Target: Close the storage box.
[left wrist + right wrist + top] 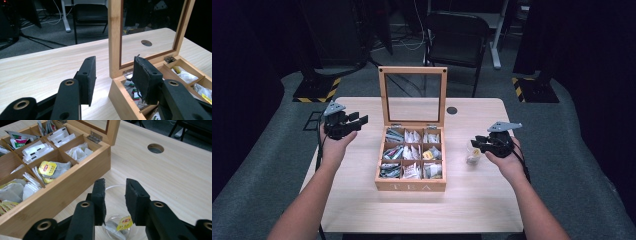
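Note:
A wooden tea box stands open mid-table, its glass lid upright and its compartments full of tea bags. My left gripper hovers open just left of the box; in the left gripper view its jaws straddle the box's near corner with nothing between them. My right gripper is open to the right of the box, over a small clear glass cup. In the right gripper view the gripper is above the cup, which holds a tea bag with a yellow tag.
A round cable hole lies in the table behind the box on the right. A black chair stands beyond the table's far edge. Bare tabletop stretches in front of the box.

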Demonstrator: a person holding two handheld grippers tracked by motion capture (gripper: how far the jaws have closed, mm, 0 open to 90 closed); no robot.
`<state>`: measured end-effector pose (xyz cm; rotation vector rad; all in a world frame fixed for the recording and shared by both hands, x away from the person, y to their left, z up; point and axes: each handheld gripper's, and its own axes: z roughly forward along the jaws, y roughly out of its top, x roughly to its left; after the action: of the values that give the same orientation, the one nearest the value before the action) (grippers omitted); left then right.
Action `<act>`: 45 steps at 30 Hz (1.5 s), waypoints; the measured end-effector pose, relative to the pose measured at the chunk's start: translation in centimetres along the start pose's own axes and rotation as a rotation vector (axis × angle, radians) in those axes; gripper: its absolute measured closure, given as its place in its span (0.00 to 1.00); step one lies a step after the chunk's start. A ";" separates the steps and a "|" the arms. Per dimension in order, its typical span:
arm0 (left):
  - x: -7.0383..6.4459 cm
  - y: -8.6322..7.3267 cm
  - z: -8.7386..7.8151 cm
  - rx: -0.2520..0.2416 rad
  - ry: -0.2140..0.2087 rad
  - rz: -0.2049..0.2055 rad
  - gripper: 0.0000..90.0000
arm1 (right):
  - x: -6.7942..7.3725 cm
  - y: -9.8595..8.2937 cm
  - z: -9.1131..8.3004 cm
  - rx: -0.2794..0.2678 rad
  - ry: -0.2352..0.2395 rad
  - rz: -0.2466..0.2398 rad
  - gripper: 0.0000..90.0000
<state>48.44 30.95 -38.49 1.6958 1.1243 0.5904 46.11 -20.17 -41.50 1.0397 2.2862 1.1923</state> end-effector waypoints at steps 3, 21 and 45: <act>0.1 0.0 -0.1 -0.003 0.003 -0.006 0.59 | 0.5 1.1 -0.1 -0.012 0.010 -0.023 0.66; 0.2 0.3 0.2 0.007 -0.001 0.005 0.58 | 2.0 7.1 1.2 -0.046 0.036 -0.082 0.52; -0.6 0.5 0.4 0.003 -0.018 0.017 0.59 | -0.3 9.1 3.0 -0.055 0.036 0.005 0.49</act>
<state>48.67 30.16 -38.08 1.7114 1.0994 0.5828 52.13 -15.38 -35.85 1.0130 2.2656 1.2777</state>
